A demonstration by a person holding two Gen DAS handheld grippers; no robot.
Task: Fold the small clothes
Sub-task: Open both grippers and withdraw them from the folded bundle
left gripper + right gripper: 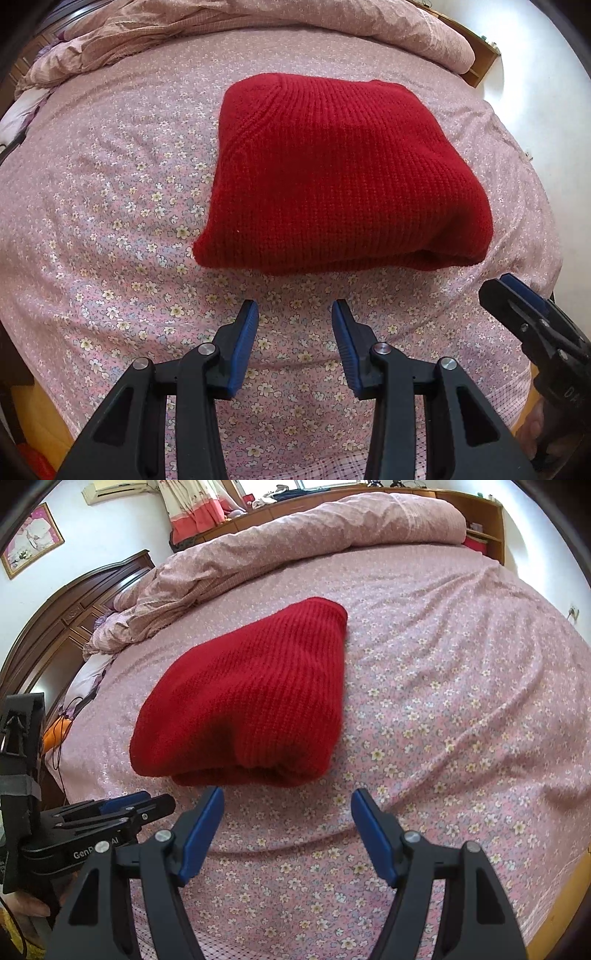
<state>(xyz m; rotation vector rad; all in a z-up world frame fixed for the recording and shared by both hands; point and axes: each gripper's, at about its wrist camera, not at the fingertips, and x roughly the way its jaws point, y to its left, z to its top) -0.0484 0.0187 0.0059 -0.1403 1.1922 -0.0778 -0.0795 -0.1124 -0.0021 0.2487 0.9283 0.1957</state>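
My left gripper hangs nearest, its blue pads parted with only the flowered bedsheet showing between them. My right gripper is spread wider, also empty, at about four o'clock in the left view. Just beyond both, at twelve o'clock, the folded red sweater lies flat on the sheet, untouched. Farther off, the rumpled pink quilt is bunched.

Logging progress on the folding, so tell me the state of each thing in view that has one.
Red knit sweater: folded, lying on the sheet.
Left tool: open, empty, short of the sweater.
Right tool: open, empty.
Quilt: bunched at the bed's far side.
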